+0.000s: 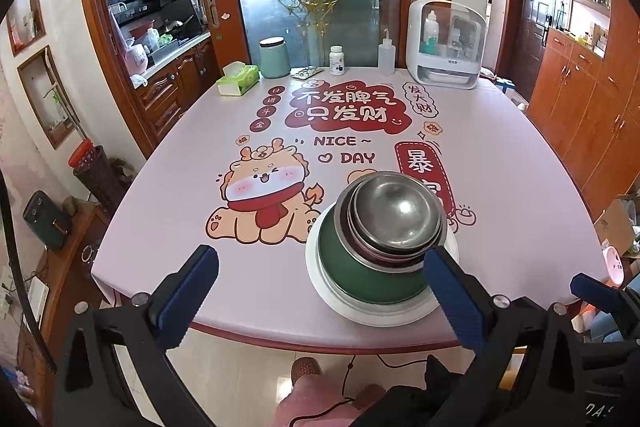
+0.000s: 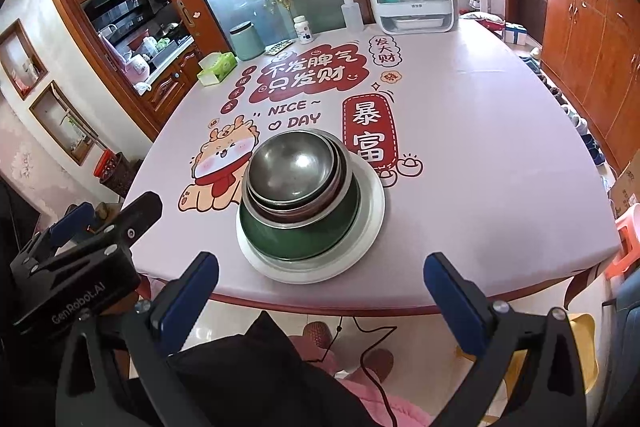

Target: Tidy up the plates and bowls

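Observation:
A stack stands near the table's front edge: a white plate (image 1: pixel 360 311) (image 2: pixel 372 223) at the bottom, a green bowl (image 1: pixel 360 275) (image 2: pixel 300 235) on it, and nested steel bowls (image 1: pixel 396 215) (image 2: pixel 292 167) on top. My left gripper (image 1: pixel 320 291) is open and empty, held off the front edge with the stack just beyond its right finger. My right gripper (image 2: pixel 320 291) is open and empty, just short of the stack. The left gripper's body also shows at the left of the right wrist view (image 2: pixel 80 239).
The pink printed table (image 1: pixel 500 187) (image 2: pixel 480 147) carries a green tissue box (image 1: pixel 238 81), a green canister (image 1: pixel 275 58), a pill bottle (image 1: pixel 337 60), a squeeze bottle (image 1: pixel 386 57) and a white cabinet box (image 1: pixel 446 43) along its far edge. Wooden cabinets stand on the right.

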A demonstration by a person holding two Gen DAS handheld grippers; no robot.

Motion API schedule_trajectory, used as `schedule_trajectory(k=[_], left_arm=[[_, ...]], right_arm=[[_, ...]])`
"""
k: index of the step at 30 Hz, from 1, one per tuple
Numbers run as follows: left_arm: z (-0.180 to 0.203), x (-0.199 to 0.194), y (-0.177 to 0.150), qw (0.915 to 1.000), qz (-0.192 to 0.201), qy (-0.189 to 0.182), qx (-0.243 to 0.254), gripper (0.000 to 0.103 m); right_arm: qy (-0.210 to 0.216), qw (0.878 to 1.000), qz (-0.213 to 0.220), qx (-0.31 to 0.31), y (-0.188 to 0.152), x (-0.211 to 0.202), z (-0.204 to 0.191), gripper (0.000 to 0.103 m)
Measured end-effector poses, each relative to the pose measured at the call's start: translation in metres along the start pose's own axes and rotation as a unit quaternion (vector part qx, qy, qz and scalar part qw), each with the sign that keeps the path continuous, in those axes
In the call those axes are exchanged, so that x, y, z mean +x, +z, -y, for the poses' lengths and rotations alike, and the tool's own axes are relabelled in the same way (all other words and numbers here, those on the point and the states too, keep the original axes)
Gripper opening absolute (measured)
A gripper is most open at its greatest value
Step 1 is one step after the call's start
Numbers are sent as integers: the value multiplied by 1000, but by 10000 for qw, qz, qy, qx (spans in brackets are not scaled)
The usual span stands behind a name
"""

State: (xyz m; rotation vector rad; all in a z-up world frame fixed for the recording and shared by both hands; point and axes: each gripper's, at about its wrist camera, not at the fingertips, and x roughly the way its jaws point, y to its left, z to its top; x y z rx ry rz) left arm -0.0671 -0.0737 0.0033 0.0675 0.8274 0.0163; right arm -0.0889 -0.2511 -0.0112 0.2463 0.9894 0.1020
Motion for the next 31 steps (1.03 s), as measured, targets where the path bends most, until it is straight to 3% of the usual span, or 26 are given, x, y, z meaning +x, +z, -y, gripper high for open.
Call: schedule_trajectory(k=[31], left_arm=[[2, -2, -2, 10000, -21, -5, 27, 102]], right_arm=[[29, 10000, -14, 30, -6, 0, 4, 103]])
